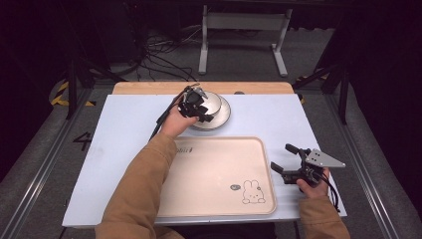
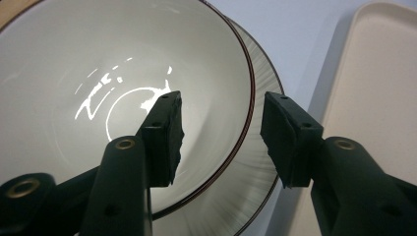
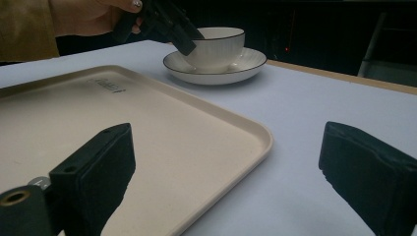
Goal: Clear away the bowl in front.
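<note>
My left tongs (image 1: 201, 110) are over the bowl (image 1: 215, 102), which sits in its saucer (image 1: 225, 117) near the far edge of the desk (image 1: 129, 119), about the middle of that edge. In the left gripper view the jaws straddle the bowl's near rim (image 2: 252, 88): one pad hangs inside the bowl, the other outside above the saucer's ribbed lip. They stand apart with the rim between them, and I see a gap on both sides, so nothing is gripped yet. I judge this as the closing step of a rim pinch, with the lift to follow.

Next I would need to settle a touch lower so the pads cover the wall rather than just the edge, close until both pads bear, then raise straight up so the saucer stays behind.

The tray (image 1: 219, 169) lies along the near edge, bare but for its printed rabbit, and looks the likely place to set the bowl.

By the near right corner my right tongs (image 1: 287, 158) rest wide apart, holding nothing, pointed across the tray's corner toward the bowl.
</note>
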The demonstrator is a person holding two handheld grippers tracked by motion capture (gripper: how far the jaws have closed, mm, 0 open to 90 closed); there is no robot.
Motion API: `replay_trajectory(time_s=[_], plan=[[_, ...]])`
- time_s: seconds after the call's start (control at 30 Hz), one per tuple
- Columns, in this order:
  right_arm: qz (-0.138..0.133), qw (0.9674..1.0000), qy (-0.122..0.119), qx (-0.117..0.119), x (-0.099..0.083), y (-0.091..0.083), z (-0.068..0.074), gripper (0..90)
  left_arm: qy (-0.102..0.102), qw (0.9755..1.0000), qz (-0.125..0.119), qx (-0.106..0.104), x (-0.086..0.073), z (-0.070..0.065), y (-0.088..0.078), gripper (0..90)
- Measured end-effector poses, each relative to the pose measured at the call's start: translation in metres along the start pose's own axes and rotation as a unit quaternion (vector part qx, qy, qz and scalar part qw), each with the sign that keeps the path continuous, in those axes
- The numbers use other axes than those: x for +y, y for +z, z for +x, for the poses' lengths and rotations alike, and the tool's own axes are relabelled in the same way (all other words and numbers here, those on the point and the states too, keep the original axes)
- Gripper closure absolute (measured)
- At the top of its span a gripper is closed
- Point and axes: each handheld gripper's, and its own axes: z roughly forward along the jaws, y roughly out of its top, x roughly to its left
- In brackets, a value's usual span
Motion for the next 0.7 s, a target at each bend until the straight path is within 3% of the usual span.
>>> replay_trajectory(time_s=[0.3, 0.5, 0.7], plan=[[-0.001, 1.0, 0.0, 0.0, 0.0, 0.0, 0.0, 7.5, 0.013, 0.9993, 0.031, 0.017, 0.002, -0.004, 0.007, 56.7], [0.0, 1.0, 0.0, -0.001, 0.0, 0.0, 0.0, 7.7, 0.011, 0.9982, 0.048, 0.033, 0.003, -0.006, 0.011, 65.3], [0.0, 1.0, 0.001, -0.001, 0.0, 0.0, 0.0, 7.7, 0.025, 0.9977, 0.056, 0.03, 0.008, -0.009, 0.014, 74.1]])
